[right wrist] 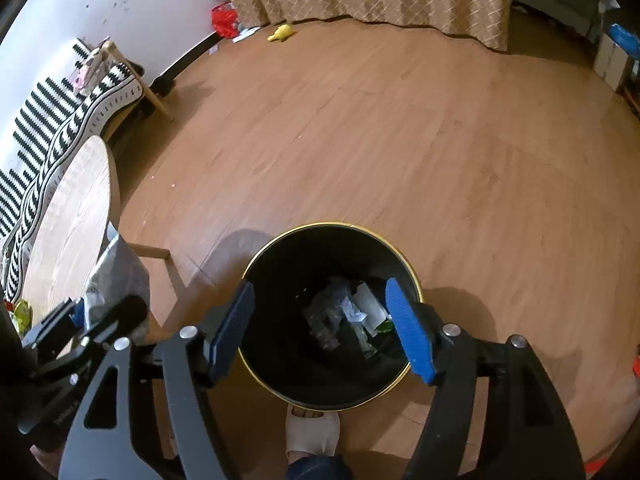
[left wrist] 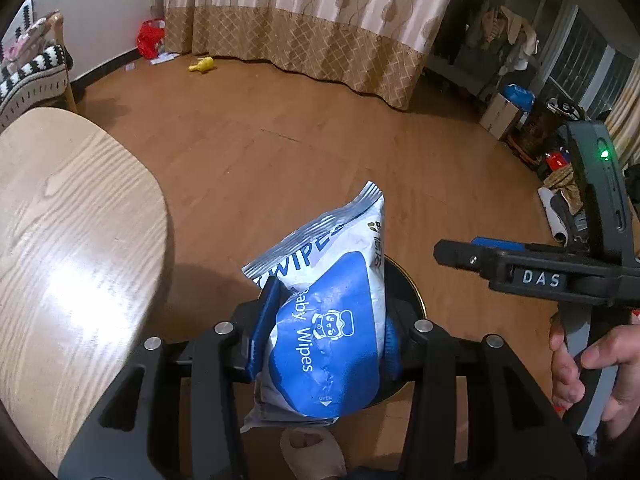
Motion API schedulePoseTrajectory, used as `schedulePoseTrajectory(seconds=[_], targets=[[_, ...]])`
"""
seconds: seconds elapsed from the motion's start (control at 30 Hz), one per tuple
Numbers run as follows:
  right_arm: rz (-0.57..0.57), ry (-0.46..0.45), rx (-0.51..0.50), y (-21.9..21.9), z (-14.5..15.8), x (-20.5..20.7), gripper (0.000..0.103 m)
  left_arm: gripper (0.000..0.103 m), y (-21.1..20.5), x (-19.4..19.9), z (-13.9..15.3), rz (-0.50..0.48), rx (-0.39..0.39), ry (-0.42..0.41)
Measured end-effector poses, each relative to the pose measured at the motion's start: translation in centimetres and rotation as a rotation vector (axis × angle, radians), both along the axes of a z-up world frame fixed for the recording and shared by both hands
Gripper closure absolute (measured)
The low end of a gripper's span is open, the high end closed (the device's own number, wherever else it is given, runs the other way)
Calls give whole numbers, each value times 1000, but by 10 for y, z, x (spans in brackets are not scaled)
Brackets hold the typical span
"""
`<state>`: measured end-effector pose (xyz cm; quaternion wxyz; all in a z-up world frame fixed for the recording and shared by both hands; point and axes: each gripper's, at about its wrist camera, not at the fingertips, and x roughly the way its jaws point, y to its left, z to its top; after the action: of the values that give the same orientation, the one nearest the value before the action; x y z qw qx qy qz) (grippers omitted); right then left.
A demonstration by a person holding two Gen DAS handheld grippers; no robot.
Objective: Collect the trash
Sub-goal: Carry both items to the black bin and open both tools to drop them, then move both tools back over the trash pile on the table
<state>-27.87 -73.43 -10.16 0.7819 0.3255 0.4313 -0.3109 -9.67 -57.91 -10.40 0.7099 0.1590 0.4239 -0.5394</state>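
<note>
Wooden floor (right wrist: 400,140) everywhere below, with the rounded surface (left wrist: 72,216) at the left side and nothing of the task seen on its near edge, only something yellow-green at the near corner in the right wrist view, too small to tell.

Black trash bin (right wrist: 256,264) with gold rim standing on the floor, just beside the edge of the surface, mouth open upward; crumpled paper and wrappers already lying at its bottom.

Wipes pack (left wrist: 324,320), blue and white, soft and half empty by the look, held upright with its long axis pointing up and away from the left gripper (left wrist: 324,324). Jaws of this one closed on the lower half of the pack, pads pressing both flat sides. Directly under the pack, the bin rim partly visible, so the drop seems straight down or nearly so.

Right gripper (right wrist: 324,324) hanging above the bin mouth, jaws wide apart and holding nothing.

Probably next: opening the left jaws over the bin. Left side clearly the one concerned; right side only needing to stay out of the way.
</note>
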Motion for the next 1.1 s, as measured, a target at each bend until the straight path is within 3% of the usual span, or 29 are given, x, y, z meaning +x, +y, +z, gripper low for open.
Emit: schedulePoseTrajectory(seconds=[0.4, 0.43, 0.5, 0.53, 0.73, 0.87, 1.0, 1.1], targets=[[-78, -11, -32, -9, 6, -19, 30, 57, -19, -13, -20, -47, 23, 58], [-85, -16, -33, -10, 7, -21, 30, 55, -22, -15, -22, -54, 28, 65], [-94, -20, -40, -11, 9, -24, 29, 38, -26, -17, -25, -61, 31, 73], [-96, -21, -42, -12, 9, -25, 29, 34, -27, -17, -25, -59, 27, 72], [-99, -28, -39, -11, 12, -28, 29, 32, -30, -16, -22, -48, 8, 84], [-81, -37, -39, -6, 17, -21, 29, 25, -23, -10, -15, -20, -2, 80], [-41, -52, -50, 5, 27, -8, 29, 17, 1, 4, 4, 33, -22, 65], [-3, -68, -78, 24, 40, 13, 22, 11, 33, 21, 26, 88, -41, 46]])
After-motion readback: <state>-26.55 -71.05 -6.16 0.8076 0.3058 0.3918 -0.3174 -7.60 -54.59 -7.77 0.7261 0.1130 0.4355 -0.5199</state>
